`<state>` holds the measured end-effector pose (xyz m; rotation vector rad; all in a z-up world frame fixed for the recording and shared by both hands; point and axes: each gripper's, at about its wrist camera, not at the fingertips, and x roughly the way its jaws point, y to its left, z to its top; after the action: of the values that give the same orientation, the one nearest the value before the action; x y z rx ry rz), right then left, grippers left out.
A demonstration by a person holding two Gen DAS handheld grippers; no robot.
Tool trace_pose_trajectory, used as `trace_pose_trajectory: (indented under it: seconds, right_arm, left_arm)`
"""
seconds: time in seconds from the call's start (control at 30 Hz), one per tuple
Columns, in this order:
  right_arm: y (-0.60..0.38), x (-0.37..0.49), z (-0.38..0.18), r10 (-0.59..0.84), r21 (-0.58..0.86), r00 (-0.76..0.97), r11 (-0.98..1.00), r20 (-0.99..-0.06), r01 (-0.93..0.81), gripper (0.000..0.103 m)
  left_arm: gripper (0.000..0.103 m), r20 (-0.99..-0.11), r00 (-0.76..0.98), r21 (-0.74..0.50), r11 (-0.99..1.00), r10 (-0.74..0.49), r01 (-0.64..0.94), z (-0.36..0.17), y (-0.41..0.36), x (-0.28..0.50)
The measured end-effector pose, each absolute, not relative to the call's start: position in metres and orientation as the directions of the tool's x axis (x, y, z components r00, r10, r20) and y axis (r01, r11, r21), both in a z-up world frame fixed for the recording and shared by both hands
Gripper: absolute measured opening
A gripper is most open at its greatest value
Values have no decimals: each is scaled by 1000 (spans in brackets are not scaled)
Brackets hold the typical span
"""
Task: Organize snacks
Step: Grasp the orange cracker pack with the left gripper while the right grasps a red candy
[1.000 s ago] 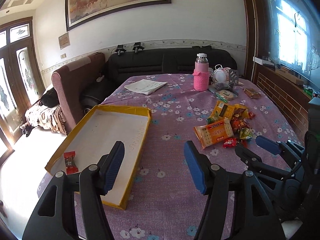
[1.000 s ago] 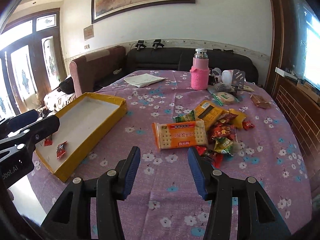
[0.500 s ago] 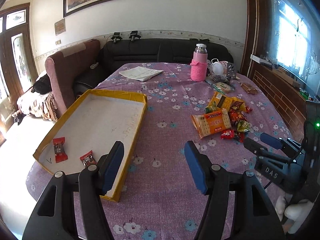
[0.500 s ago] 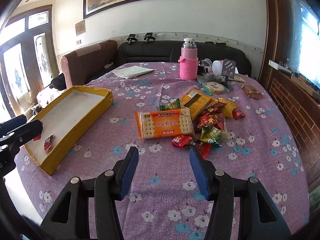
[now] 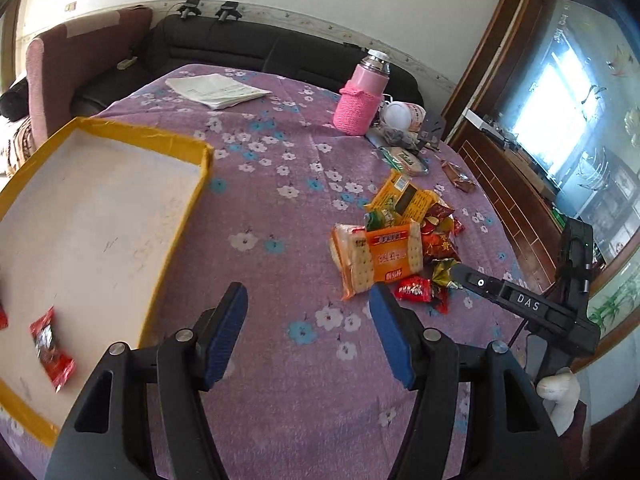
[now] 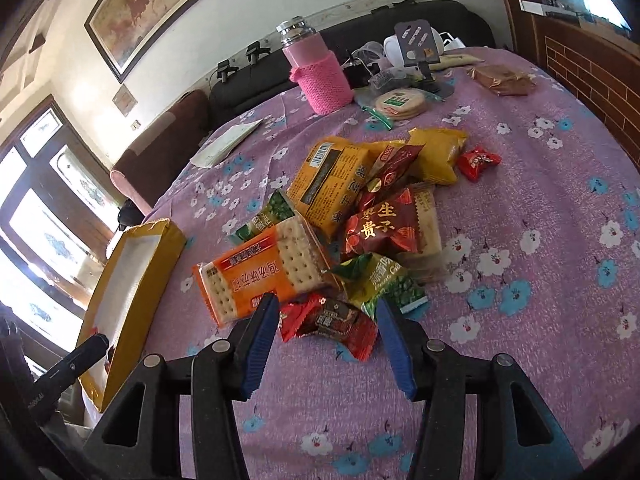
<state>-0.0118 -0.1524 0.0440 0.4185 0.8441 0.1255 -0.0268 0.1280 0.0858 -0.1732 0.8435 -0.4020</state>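
A pile of snacks lies on the purple flowered tablecloth: an orange cracker pack (image 6: 264, 276) (image 5: 380, 260), a small red candy wrapper (image 6: 332, 322) (image 5: 416, 290), a green pea packet (image 6: 384, 284), a dark red packet (image 6: 382, 228) and yellow packs (image 6: 332, 184). My right gripper (image 6: 326, 314) is open with the red candy wrapper between its fingers, not clamped. My left gripper (image 5: 308, 304) is open and empty over bare cloth, between the pile and the yellow-rimmed box (image 5: 176, 236). The box holds a red candy (image 5: 50, 344).
A pink knitted flask (image 6: 320, 76) (image 5: 362, 100), a round biscuit pack (image 6: 400, 104), a phone stand (image 6: 420, 52) and papers (image 5: 216, 90) sit at the far side. A single red candy (image 6: 478, 160) lies right of the pile. A brick ledge (image 6: 592, 68) borders the right.
Both grippers moved forward and tilted down toward the table. The right gripper now straddles the red candy wrapper at the pile's near edge; the left shifted right, away from the box.
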Motion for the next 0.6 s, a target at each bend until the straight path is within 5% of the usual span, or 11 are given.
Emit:
trace_pose_trajectory:
  seconds: [0.3, 0.5, 0.6]
  right_arm:
    - [-163, -7, 34, 368, 504, 713, 863, -597, -23, 55]
    - [-180, -7, 27, 426, 590, 706, 807, -566, -14, 55]
    - [-182, -7, 26, 435, 598, 701, 801, -565, -15, 56]
  left_arm:
    - [62, -730, 493, -238, 852, -473, 465, 63, 39, 61]
    - [61, -793, 387, -192, 796, -471, 574, 39, -1, 50]
    - [51, -808, 360, -166, 766, -467, 620, 36, -8, 29]
